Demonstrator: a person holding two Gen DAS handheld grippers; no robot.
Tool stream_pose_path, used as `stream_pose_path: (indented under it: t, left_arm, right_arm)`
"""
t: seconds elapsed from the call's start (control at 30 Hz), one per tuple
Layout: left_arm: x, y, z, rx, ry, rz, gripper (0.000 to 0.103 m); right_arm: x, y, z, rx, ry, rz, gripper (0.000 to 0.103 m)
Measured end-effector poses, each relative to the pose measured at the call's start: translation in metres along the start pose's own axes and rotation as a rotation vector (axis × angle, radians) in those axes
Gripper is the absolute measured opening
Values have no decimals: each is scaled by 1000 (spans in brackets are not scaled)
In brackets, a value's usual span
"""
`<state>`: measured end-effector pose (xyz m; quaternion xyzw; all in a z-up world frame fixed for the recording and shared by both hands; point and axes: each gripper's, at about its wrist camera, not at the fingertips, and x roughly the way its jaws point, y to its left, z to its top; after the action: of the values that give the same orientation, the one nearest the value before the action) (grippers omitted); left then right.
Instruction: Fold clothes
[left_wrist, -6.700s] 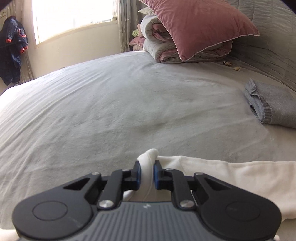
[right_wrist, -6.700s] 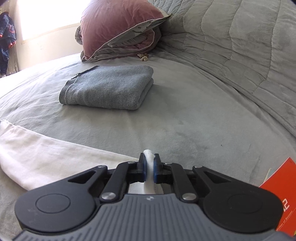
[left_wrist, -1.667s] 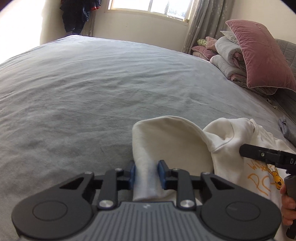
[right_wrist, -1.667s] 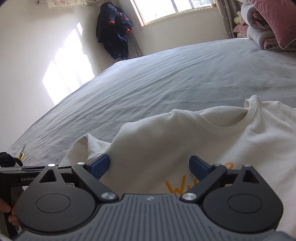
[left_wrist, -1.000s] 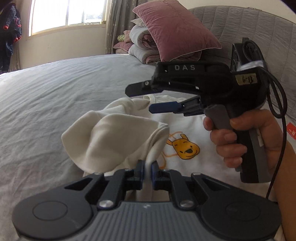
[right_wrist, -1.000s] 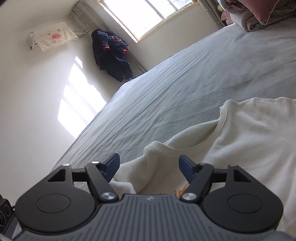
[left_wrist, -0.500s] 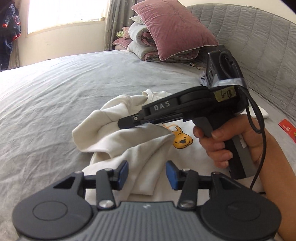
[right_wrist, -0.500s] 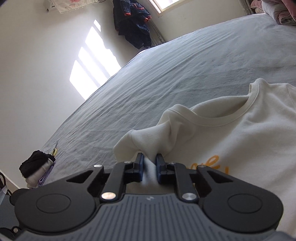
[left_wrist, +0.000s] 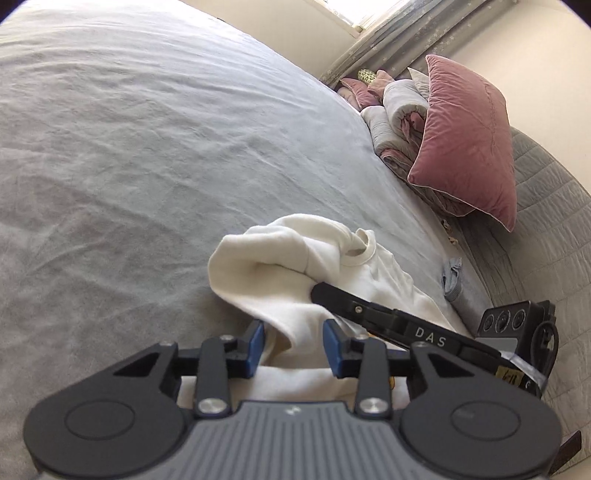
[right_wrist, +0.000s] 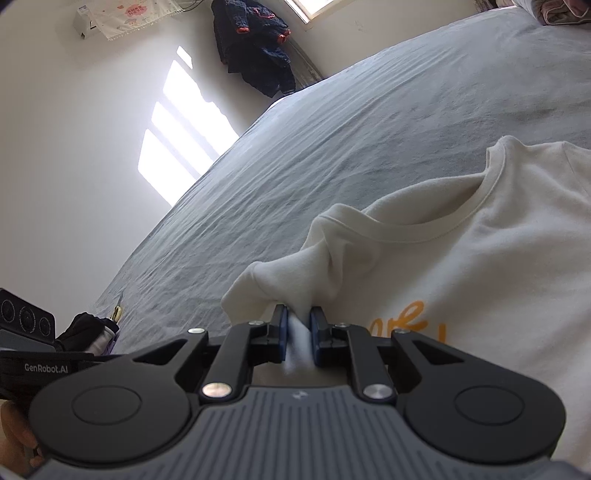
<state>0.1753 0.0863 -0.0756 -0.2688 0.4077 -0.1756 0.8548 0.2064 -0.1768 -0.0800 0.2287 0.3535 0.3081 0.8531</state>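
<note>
Two hand-held black grippers with blue pads work on one cream cotton sweatshirt with an orange print (right_wrist: 480, 280), which lies on the wide grey bed cover (left_wrist: 147, 147), well short of the dusty-pink velvet cushion (left_wrist: 469, 147) at the headboard end. The right gripper (right_wrist: 297, 325) is clamped on a bunched fold of cream cloth at the shoulder, just beside the ribbed neckline (right_wrist: 443, 225), with cloth filling the narrow gap between its pads. The left gripper (left_wrist: 293, 345) stands with its pads apart; a hanging fold of sleeve cloth lies between them, gripped by neither. On the side of the sweatshirt towards the cushion, a small pale-blue knitted item (left_wrist: 452, 282) rests on the bed cover.

Step in hand, as judged: the left sleeve and shoulder are raised in a loose hump, consistent with folding that side inward across the printed chest. The next move calls for the right gripper to carry its pinch over the chest and lay it flat without dragging the body, while the left gripper either closes on the sleeve or steadies the hem.

Containers: none is visible in either view.
</note>
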Motion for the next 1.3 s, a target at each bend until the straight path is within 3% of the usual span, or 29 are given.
stream_pose_path:
  t: [0.1, 0.4, 0.5, 0.6, 0.77, 1.03, 1.2, 1.3]
  left_arm:
    - [1, 2, 1, -19, 3, -4, 5]
    - [-22, -4, 23, 91, 10, 53, 1]
    - [-30, -6, 36, 154, 12, 106, 1]
    - [-39, -5, 50, 231, 7, 189, 1]
    - [-45, 2, 74, 382, -4, 343, 1]
    - [-33, 2, 84, 767, -9, 615, 2]
    - [-22, 26, 82, 702, 38, 597, 2]
    - [-23, 38, 84, 632, 38, 535, 4]
  right_arm:
    - [-1, -1, 0, 8, -3, 1, 17]
    - [-5, 1, 0, 19, -35, 62, 23]
    - [-8, 0, 1, 30, -54, 84, 34]
    - [-10, -2, 2, 42, -66, 96, 38]
    - [-8, -9, 1, 64, -63, 34, 38]
    - [-7, -11, -1, 74, -66, -10, 38]
    - [-7, -8, -2, 56, -71, -54, 38]
    - [-9, -1, 0, 28, -88, -80, 50]
